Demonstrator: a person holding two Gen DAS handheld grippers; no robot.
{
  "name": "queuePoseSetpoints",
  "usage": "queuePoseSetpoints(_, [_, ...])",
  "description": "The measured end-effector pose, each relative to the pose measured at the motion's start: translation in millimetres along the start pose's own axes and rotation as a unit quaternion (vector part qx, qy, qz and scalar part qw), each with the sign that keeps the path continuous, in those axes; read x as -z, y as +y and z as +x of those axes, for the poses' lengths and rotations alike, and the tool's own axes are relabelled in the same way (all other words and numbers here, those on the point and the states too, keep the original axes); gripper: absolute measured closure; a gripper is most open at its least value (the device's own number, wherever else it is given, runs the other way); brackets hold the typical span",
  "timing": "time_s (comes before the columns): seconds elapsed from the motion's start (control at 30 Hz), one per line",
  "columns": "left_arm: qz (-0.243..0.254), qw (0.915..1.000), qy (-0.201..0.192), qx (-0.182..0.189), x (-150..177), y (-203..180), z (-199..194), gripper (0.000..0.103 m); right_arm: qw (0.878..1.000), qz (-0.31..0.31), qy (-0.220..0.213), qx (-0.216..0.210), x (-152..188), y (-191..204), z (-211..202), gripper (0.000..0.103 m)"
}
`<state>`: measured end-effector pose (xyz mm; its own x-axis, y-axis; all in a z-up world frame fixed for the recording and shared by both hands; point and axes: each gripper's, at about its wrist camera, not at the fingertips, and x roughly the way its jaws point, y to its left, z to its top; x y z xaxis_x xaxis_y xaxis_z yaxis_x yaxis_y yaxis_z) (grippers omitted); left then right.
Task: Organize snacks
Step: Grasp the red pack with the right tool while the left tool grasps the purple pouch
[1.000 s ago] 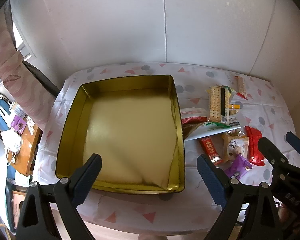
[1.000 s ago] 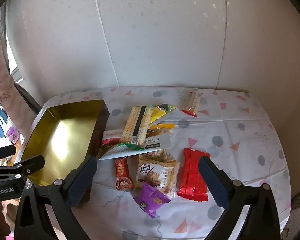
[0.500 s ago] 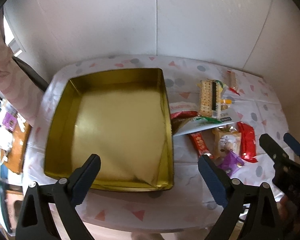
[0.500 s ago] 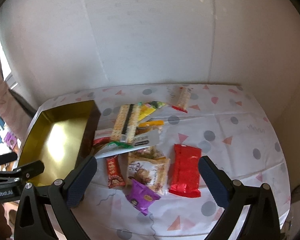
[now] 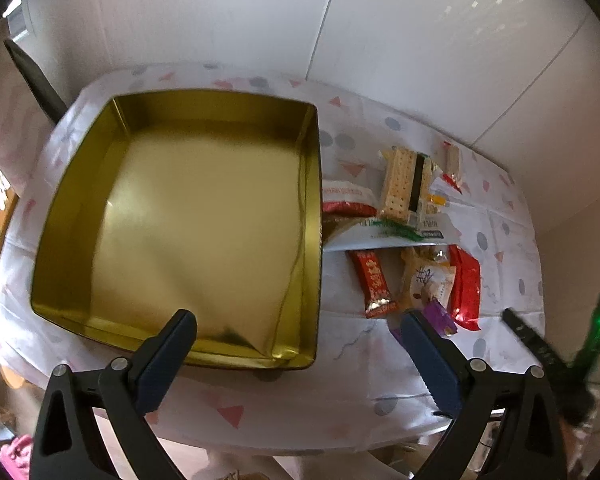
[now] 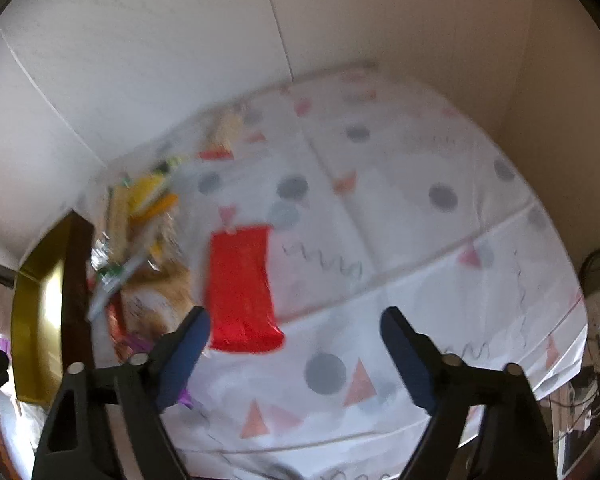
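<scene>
Right wrist view swung to the right since 0.5 s ago: gold tin [image 6: 40, 312] now sits at the 9 o'clock edge, snack pile pushed left, frame motion-blurred. Left wrist view moved in closer on the tin and tilted slightly.

Left gripper [image 5: 300, 332]: jaws spread wide, nothing between them, hovering over the near edge of the table. Gold tin [image 5: 172, 216] fills the view from centre to 9 o'clock, interior bare.

Right gripper [image 6: 296, 332]: jaws spread wide, nothing held, above patterned tablecloth [image 6: 420, 240].

Snacks, left view, all on the cloth right of the tin, roughly 2–4 o'clock:
- cracker pack [image 5: 404, 188] lying on top of a white envelope-like packet [image 5: 384, 236]
- red-and-white packet [image 5: 346, 202] touching the tin's right wall
- small red bar [image 5: 374, 280] just below the white packet
- beige pouch [image 5: 430, 284] beside it
- red foil packet [image 5: 466, 284] right of the pouch
- purple wrapper [image 5: 442, 314] by the left gripper's right finger [image 5: 428, 356]
- small clear-wrapped bar [image 5: 452, 160] at the far side, apart from the pile

Right view: red foil packet [image 6: 242, 288] at centre-left, just beyond the left finger [image 6: 184, 356]; rest of pile blurred at 9–10 o'clock.
</scene>
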<state>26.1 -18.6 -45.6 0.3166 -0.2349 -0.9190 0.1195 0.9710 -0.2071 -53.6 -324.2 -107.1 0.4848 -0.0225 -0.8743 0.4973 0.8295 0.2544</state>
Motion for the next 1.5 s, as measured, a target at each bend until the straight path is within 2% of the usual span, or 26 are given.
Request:
queuePoseSetpoints(0.07, [0.001,1.0,0.004,0.008,0,-2,2,0.001,1.0,-0.004,0.02,-0.005,3,-2,11,0.026])
queuePoseSetpoints(0.13, [0.012,0.9998,-0.003,0.015,-2,-6,1,0.001,0.999,-0.012,0.03,-0.016,3,2,20,0.026])
queuePoseSetpoints(0.33, [0.065,0.9972,-0.028,0.023,-12,-24,-1,0.001,0.997,-0.069,0.025,-0.025,-12,32,36,0.034])
queuePoseSetpoints(0.47, [0.094,0.9953,-0.012,0.02,-12,-40,8,0.001,0.994,-0.096,0.05,0.005,-18,46,63,0.039])
queuePoseSetpoints(0.53, [0.114,0.9932,-0.005,0.022,-8,-49,12,0.001,0.994,-0.089,0.056,-0.014,-18,48,69,0.038])
queuePoseSetpoints(0.63, [0.14,0.9897,0.003,0.03,-4,-62,18,0.001,0.993,-0.106,0.048,-0.01,-16,54,70,0.038])
queuePoseSetpoints(0.7, [0.154,0.9875,0.013,0.03,-1,-69,24,0.001,0.991,-0.13,0.039,0.0,-11,59,68,0.046])
queuePoseSetpoints(0.73, [0.163,0.986,0.014,0.031,0,-73,26,0.001,0.989,-0.141,0.032,0.006,-9,61,68,0.054])
queuePoseSetpoints(0.83, [0.192,0.9806,0.026,0.028,5,-88,35,0.001,0.992,-0.122,0.025,-0.009,-8,47,62,0.058])
queuePoseSetpoints(0.9, [0.211,0.9766,0.033,0.026,11,-98,41,0.001,0.994,-0.106,0.022,-0.005,-5,35,58,0.059])
queuePoseSetpoints(0.97, [0.235,0.9709,0.04,0.023,17,-109,49,0.001,0.995,-0.096,0.021,-0.011,-1,22,53,0.059])
queuePoseSetpoints(1.13, [0.307,0.9502,0.055,0.01,36,-140,75,0.001,0.996,-0.084,0.016,-0.036,7,4,49,0.059])
queuePoseSetpoints(1.2, [0.325,0.9439,0.056,0.014,41,-145,84,0.001,0.995,-0.086,0.016,-0.041,8,3,50,0.059])
queuePoseSetpoints(1.27, [0.333,0.9415,0.054,0.007,43,-149,92,0.001,0.995,-0.095,0.014,-0.04,6,8,50,0.059])
queuePoseSetpoints(1.33, [0.331,0.9422,0.05,-0.004,43,-152,99,0.008,0.994,-0.1,0.01,-0.041,7,4,48,0.059])
queuePoseSetpoints(1.4, [0.327,0.9436,0.053,0.002,42,-154,106,0.03,0.994,-0.105,0.006,-0.041,9,4,47,0.058])
queuePoseSetpoints(1.43, [0.325,0.944,0.056,0.008,43,-155,108,0.035,0.993,-0.107,0.004,-0.04,10,4,46,0.058])
queuePoseSetpoints(1.47, [0.322,0.9447,0.061,0.016,43,-155,111,0.044,0.993,-0.109,0.004,-0.039,11,4,44,0.058])
queuePoseSetpoints(1.5, [0.317,0.9457,0.066,0.025,43,-155,113,0.047,0.993,-0.11,0.003,-0.038,14,3,42,0.058])
